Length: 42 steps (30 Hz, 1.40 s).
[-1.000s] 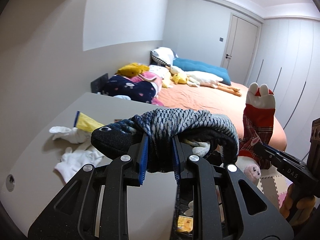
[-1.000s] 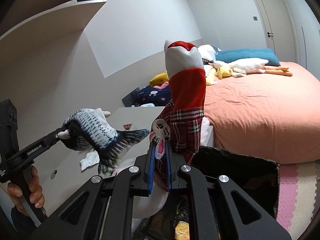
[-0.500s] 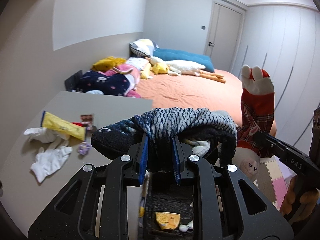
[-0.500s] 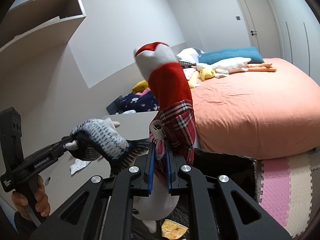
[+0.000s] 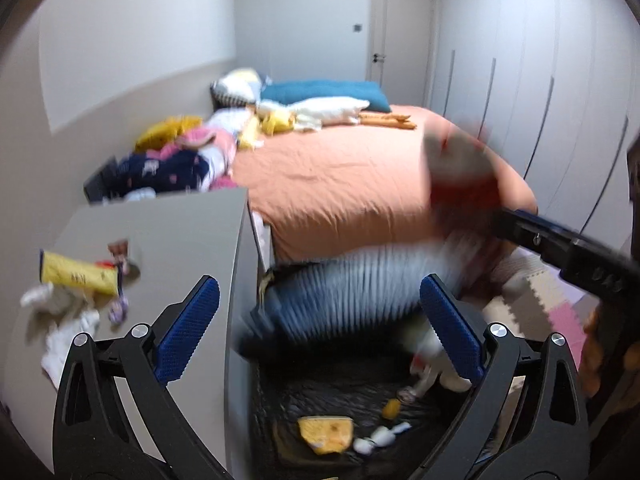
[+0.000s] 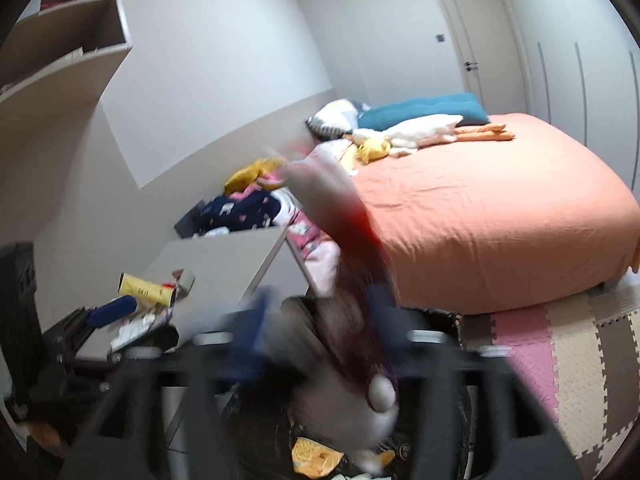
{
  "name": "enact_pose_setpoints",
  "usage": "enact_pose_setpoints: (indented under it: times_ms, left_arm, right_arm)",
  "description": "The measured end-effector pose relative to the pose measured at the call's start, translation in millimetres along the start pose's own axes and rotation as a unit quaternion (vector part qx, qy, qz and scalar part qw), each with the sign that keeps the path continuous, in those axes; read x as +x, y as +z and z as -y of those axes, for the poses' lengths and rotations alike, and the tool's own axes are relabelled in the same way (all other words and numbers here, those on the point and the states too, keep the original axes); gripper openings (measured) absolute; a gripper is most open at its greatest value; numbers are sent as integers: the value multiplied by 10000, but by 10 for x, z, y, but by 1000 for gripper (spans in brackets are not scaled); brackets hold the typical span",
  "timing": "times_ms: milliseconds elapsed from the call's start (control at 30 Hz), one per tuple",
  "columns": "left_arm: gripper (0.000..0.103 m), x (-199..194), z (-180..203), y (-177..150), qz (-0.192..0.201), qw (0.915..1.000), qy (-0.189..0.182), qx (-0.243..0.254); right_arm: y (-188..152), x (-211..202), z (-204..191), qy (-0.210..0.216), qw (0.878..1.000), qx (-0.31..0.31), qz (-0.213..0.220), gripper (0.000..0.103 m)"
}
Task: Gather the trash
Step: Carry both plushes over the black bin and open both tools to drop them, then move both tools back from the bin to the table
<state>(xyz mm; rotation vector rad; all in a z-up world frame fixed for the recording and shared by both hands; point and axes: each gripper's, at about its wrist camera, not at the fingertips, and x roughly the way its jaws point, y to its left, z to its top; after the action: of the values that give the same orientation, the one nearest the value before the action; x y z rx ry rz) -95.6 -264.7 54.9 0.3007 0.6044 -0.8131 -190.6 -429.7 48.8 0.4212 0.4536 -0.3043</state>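
A: Where does the left gripper (image 5: 320, 332) stand?

B: Its jaws are spread wide, and the blue pads (image 5: 188, 330) touch nothing. Between them, a little farther off, the blue-and-white scaled sock (image 5: 348, 292) is a motion-blurred streak in the air above the black trash bag (image 5: 340, 396), free of both pads.

A: And the right gripper (image 6: 316, 344)?

B: It is badly smeared in its own view. Its blue pads look parted, with the red plaid sock (image 6: 352, 280) blurred between them, but whether they still pinch the cloth cannot be told. In the left wrist view the same sock is a red-and-grey blur at the tip of the right gripper's dark finger, on the right.

A: What lies in the bag?

B: A crumpled yellow wrapper (image 5: 326, 434) near the front, and a few small white and yellow scraps (image 5: 380, 438) beside it on the black liner.

A: What else is there?

B: To the left, the grey table (image 5: 168, 240) carries a yellow packet (image 5: 78, 276), white cloths (image 5: 66, 334) nearer than it, and a small purple thing (image 5: 118, 310) just beside the packet's right end. Beyond the table and bag stands the bed (image 5: 348, 184) with its orange cover; piled clothes and soft toys lie along its far left side. Foam floor mats (image 6: 560, 344) in pink, cream and grey lie to the right of the bag.
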Motion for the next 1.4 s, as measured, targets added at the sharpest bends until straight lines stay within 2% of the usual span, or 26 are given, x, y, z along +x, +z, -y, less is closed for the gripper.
enact_pose_setpoints:
  times_ms: [200,467,1067,1400]
  left_arm:
    - [97,24,-24,1,-84,9999,39,-98]
    - [97,65,-224,-46,-169,9992,136,-327]
    - [97,99,-702,-221,-335,9967,385,-632]
    - [97,33,-1183,-383,-428,9926,675,-913]
  right_arm:
    - [35,-56,80,-78,9997,154,161,74]
    - [31,59,67,-62,9998,175,27,75]
    - [-44,502,-386,136,9990,-167,-391,75]
    - [-137,778,-798,327,9967,-409,-612,75]
